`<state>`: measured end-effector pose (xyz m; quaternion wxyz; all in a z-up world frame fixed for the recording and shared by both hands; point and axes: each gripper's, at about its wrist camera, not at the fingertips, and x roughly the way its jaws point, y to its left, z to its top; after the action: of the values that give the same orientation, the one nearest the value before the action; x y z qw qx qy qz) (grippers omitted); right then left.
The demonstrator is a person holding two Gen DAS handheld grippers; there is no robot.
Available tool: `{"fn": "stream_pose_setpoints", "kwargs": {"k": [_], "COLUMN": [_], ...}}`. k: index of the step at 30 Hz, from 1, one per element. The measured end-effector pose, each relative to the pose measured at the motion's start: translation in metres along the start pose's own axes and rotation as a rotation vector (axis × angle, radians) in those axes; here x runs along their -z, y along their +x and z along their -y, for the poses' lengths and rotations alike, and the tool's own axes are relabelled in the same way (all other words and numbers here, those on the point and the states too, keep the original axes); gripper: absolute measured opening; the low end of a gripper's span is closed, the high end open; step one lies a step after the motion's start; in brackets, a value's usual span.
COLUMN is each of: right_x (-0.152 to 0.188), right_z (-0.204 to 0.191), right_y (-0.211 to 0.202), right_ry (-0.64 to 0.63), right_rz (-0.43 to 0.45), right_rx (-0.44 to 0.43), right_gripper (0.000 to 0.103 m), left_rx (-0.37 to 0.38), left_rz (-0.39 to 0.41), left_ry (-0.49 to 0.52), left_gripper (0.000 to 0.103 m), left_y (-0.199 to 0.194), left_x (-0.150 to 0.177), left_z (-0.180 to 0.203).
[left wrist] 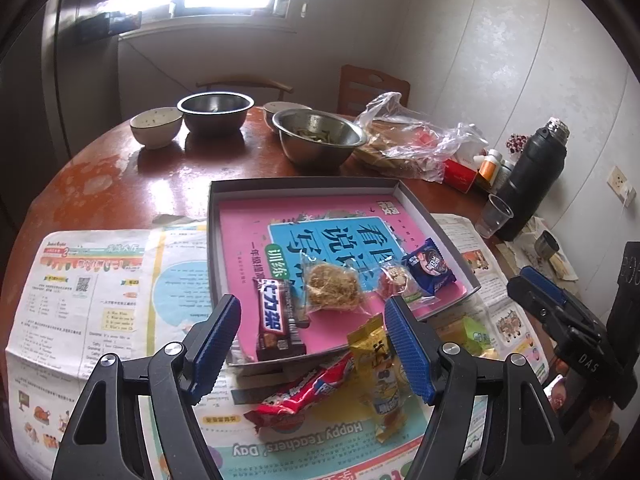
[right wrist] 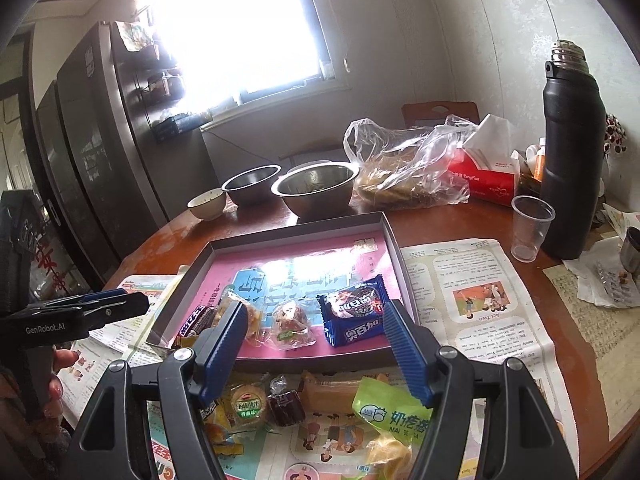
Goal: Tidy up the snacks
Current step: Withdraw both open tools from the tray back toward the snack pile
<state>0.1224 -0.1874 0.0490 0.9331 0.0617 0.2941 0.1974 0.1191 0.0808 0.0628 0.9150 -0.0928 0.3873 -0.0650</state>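
Observation:
A shallow grey tray (left wrist: 304,184) lined with a pink book holds a brown chocolate bar (left wrist: 278,320), a clear-wrapped golden cake (left wrist: 330,286), a small candy (left wrist: 396,278) and a blue cookie pack (left wrist: 430,266). My left gripper (left wrist: 316,344) hovers open over the tray's near edge, holding nothing. Beneath it, a red wrapper (left wrist: 304,396) and a yellow wrapper (left wrist: 376,376) lie on newspaper. My right gripper (right wrist: 314,332) is also open and empty, above the tray's (right wrist: 384,240) near rim. Below it lie a round biscuit (right wrist: 248,404), a dark candy (right wrist: 284,400) and a green pack (right wrist: 392,416).
Two steel bowls (left wrist: 216,110) (left wrist: 320,136) and a white bowl (left wrist: 156,126) stand at the far side of the round wooden table. A plastic bag (right wrist: 404,164), a red tissue box (right wrist: 484,178), a black flask (right wrist: 572,152) and a clear cup (right wrist: 530,228) crowd the right.

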Motion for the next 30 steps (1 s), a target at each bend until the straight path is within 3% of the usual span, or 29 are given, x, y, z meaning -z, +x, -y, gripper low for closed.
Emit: {"fn": "stream_pose_setpoints", "kwargs": {"k": [30], "right_x": [0.024], "right_z": [0.019], "right_y": [-0.020], "right_ry": [0.032], "right_rz": [-0.029], "right_rx": [0.042], "right_gripper": [0.070], "left_rx": [-0.020], "left_rz": [-0.049], "left_ry": [0.020], "left_gripper": [0.076], "left_y": [-0.003], "left_x": [0.028], "left_z": [-0.008]}}
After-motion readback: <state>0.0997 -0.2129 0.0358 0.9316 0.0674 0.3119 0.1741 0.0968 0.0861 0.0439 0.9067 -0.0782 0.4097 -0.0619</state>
